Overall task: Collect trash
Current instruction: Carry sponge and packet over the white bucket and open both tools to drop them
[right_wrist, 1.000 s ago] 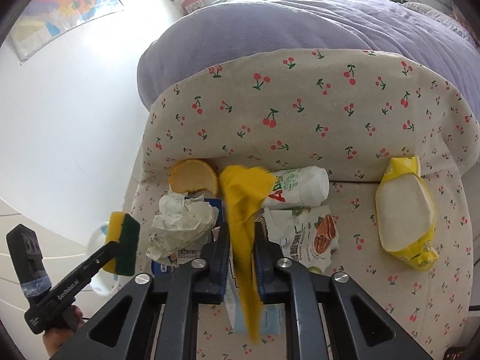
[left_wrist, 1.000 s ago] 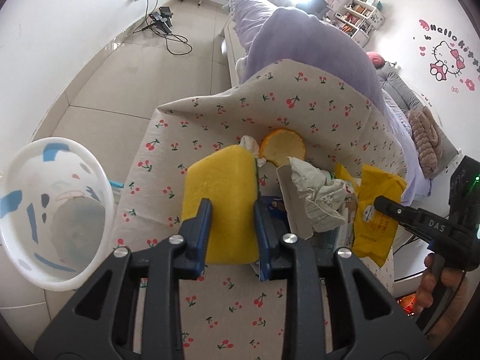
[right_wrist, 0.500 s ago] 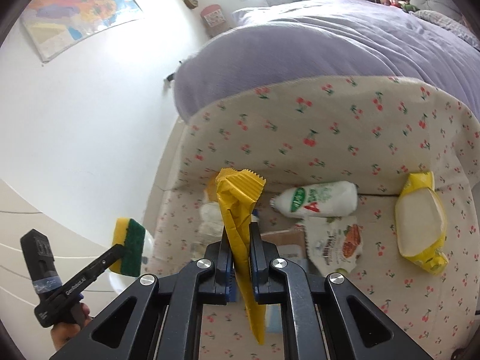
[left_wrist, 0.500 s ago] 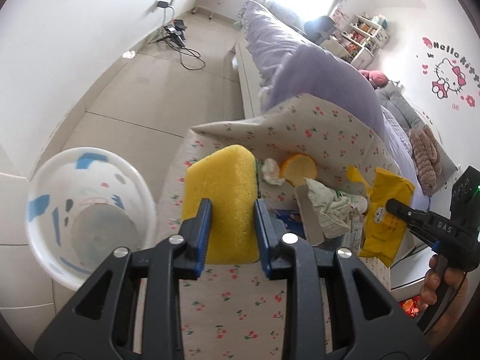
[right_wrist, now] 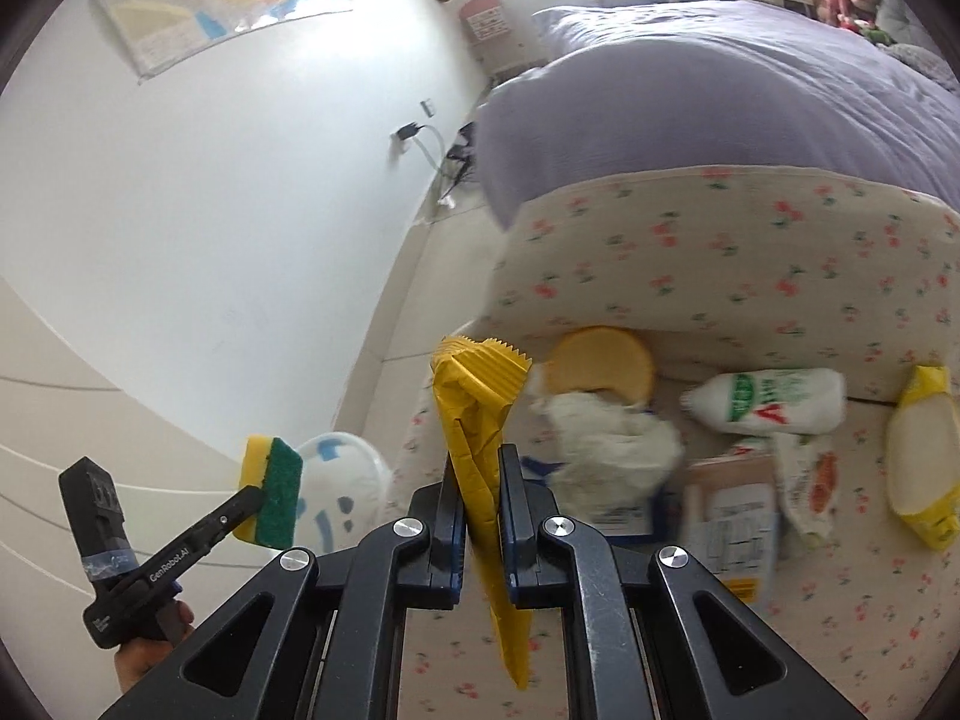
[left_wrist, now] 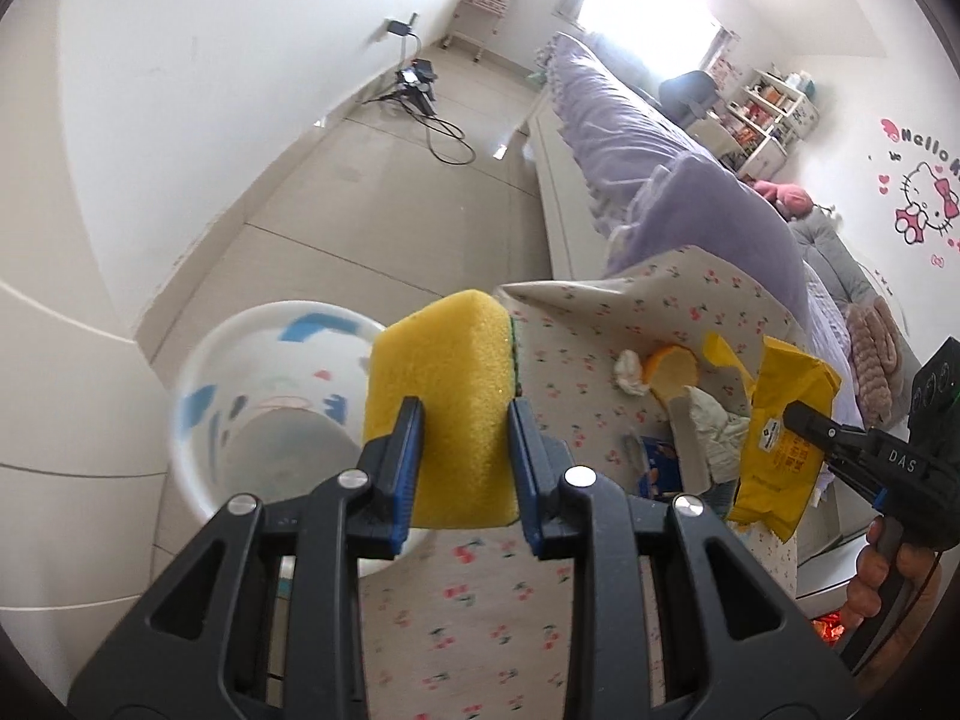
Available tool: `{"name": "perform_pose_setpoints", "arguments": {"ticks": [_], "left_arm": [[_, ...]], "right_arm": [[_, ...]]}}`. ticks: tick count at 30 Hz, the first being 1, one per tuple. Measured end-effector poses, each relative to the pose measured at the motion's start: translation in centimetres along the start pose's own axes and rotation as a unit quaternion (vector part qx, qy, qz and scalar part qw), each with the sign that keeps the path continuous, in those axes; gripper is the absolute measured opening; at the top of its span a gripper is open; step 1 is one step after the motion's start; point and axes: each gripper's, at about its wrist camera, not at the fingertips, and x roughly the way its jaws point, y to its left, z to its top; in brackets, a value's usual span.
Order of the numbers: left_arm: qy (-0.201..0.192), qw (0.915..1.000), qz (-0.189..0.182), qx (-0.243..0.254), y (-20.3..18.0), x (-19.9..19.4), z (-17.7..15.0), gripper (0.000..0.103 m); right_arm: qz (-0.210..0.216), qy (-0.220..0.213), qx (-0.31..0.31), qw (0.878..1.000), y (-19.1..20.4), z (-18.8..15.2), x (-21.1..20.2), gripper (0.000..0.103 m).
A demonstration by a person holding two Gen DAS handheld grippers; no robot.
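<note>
Above bin [left_wrist: 198, 372], gripped sponge [left_wrist: 444, 384] (wrapper [right_wrist: 474, 420] too)

Home bedroom: purple-quilted bed [right_wrist: 750, 108], Hello Kitty wall decal [left_wrist: 924, 198], toy shelf [left_wrist: 774, 114].

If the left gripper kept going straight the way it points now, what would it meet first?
Probably the white bin: the left gripper, shut on the sponge, points about at its near rim, though depth is unclear.
</note>
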Motion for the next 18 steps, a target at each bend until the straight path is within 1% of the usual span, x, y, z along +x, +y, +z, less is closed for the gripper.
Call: {"name": "perform_pose_setpoints", "arguments": {"ticks": [6, 10, 18], "left_arm": [[-0.004, 0.9997, 0.017, -0.016, 2.8, -0.8, 0.1, 0.03], [-0.005, 0.9993, 0.026, -0.026, 4.6, -0.9, 0.1, 0.03], [0.007, 0.999, 0.028, -0.034, 6.8, 0.1, -0.1, 0.03]], "right_arm": [[0.016, 0.022, -0.016, 0.999, 4.0, -0.7, 3.7, 0.01], [0.024, 0.04, -0.023, 0.999, 6.0, -1.1, 6.5, 0.01], [0.053, 0.077, -0.042, 0.995, 10.2, -2.7, 12.1, 0.01]]}}
